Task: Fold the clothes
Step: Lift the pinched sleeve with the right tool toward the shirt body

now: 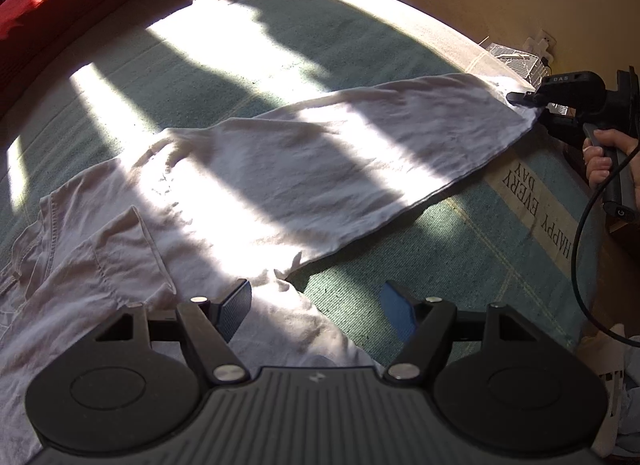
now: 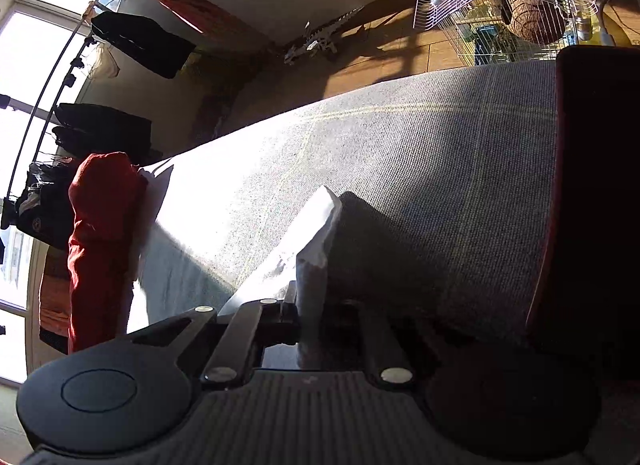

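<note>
White trousers (image 1: 280, 177) lie spread on a green blanket (image 1: 460, 273) in the left wrist view, one leg stretched out to the right, the other leg and waistband near the bottom left. My left gripper (image 1: 316, 313) is open and empty, just above the crotch area. My right gripper (image 1: 524, 99) is shut on the hem of the stretched leg and holds it slightly lifted. In the right wrist view the pinched white cloth (image 2: 316, 249) stands up between the right gripper (image 2: 314, 305) jaws.
A red cushion (image 1: 52, 5) lies at the blanket's far left edge and shows upright in the right wrist view (image 2: 100, 245). A wire birdcage (image 2: 512, 1) stands beyond the bed. A clothes rack (image 2: 80, 105) stands by the window.
</note>
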`<act>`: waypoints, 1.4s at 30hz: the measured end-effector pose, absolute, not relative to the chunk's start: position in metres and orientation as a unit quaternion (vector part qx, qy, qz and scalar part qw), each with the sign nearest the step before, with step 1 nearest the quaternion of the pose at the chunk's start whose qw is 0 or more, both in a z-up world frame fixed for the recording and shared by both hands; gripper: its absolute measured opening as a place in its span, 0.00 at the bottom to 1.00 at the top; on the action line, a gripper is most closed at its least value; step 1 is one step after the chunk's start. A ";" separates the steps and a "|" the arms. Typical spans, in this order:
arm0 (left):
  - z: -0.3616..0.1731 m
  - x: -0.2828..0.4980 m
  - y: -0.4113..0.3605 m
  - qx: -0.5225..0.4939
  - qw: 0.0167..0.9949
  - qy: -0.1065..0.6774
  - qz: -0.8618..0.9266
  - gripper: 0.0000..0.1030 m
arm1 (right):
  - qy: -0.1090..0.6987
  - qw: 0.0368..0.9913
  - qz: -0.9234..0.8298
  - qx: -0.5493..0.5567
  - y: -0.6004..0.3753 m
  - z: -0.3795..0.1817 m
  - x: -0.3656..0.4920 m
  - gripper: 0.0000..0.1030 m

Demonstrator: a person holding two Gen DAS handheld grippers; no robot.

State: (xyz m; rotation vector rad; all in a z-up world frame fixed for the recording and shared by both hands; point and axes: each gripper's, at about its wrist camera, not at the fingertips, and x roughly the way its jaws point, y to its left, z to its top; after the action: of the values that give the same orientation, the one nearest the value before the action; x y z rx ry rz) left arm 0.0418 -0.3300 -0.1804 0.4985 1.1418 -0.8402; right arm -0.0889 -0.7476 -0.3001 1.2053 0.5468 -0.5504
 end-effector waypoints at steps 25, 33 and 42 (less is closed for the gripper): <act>-0.120 0.038 -0.207 0.211 0.754 0.491 -0.382 0.71 | 0.293 0.828 -0.147 0.454 -0.620 -0.161 -0.005 0.09; -0.112 0.047 -0.157 0.196 0.780 0.471 -0.363 0.76 | 0.309 0.837 -0.109 0.439 -0.568 -0.148 0.026 0.09; -0.109 0.045 -0.120 0.197 0.782 0.482 -0.343 0.76 | 0.329 0.839 -0.076 0.427 -0.518 -0.144 0.054 0.09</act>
State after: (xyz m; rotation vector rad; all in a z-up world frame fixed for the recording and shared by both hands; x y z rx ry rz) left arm 0.0449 -0.1196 -0.1094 0.4250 1.0416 -0.7403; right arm 0.0536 -0.5183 -0.1440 0.9039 0.6954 -0.1618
